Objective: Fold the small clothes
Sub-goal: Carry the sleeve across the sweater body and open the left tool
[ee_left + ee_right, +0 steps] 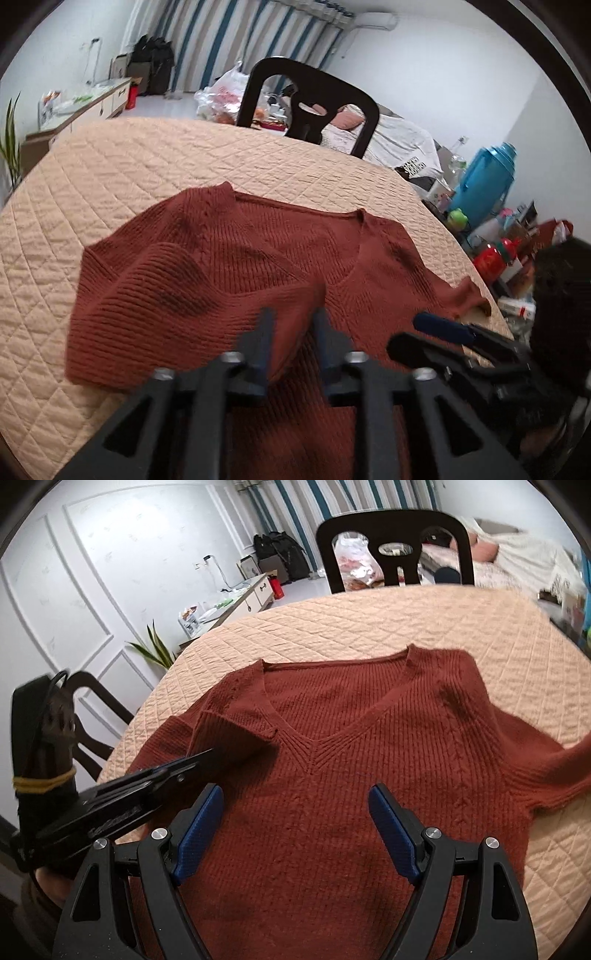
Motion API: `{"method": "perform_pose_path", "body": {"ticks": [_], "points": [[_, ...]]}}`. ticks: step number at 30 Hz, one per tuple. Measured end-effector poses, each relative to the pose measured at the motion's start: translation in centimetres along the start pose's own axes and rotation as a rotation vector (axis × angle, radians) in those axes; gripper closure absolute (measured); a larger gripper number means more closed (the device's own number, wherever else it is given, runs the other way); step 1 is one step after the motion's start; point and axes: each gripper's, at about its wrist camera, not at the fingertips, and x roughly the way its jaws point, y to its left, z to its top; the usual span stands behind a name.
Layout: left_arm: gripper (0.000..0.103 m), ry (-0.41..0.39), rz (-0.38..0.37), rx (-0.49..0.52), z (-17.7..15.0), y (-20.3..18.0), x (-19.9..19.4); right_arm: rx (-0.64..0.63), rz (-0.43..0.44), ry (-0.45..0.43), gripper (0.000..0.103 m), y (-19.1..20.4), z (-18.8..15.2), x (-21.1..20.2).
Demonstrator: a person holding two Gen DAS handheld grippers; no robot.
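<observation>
- Rust-red ribbed knit, a V-neck sweater point(332, 775), is being laid out front-up on a round table covered in a peach quilted cloth point(480, 627), its neckline turned toward the far dark chair point(395, 546).
- One sleeve point(177, 306) is being shown already folded across the chest on the left side, its cuff lying at the tips of the left gripper point(291, 325); the opposite sleeve point(561, 771) is being left stretched out toward the table's edge.
- Left tongs are being seen partly parted, with the folded sleeve's edge lying between them; no pinch on the cloth is being shown.
- Right gripper point(295, 812) is being held spread wide above the lower body of the sweater, with nothing between its blue pads point(199, 834).
- Handling is being judged as follows: the knit is being taken for soft, limp and stretchy, light enough to lift by one edge, yet likely to sag, bunch and drag on the quilting.
- Firmer holds are being offered by the ribbed cuff, the shoulder seam and the hem; a pinch mid-panel is being judged likelier to pull up a single layer and distort the fold.
- Outstretched sleeve's cuff is being judged the sensible next hold.
</observation>
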Motion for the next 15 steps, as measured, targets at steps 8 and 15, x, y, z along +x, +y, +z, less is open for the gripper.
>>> {"method": "perform_pose_path", "body": {"ticks": [8, 15], "points": [[0.049, -0.051, 0.021, -0.038, 0.1, 2.4, -3.6, 0.086, 0.063, 0.023, 0.022, -0.6, 0.6, 1.1], [0.039, -0.114, 0.106, -0.168, 1.0, 7.0, -5.8, 0.087, 0.131, 0.052, 0.037, 0.3, 1.4, 3.1]]}}
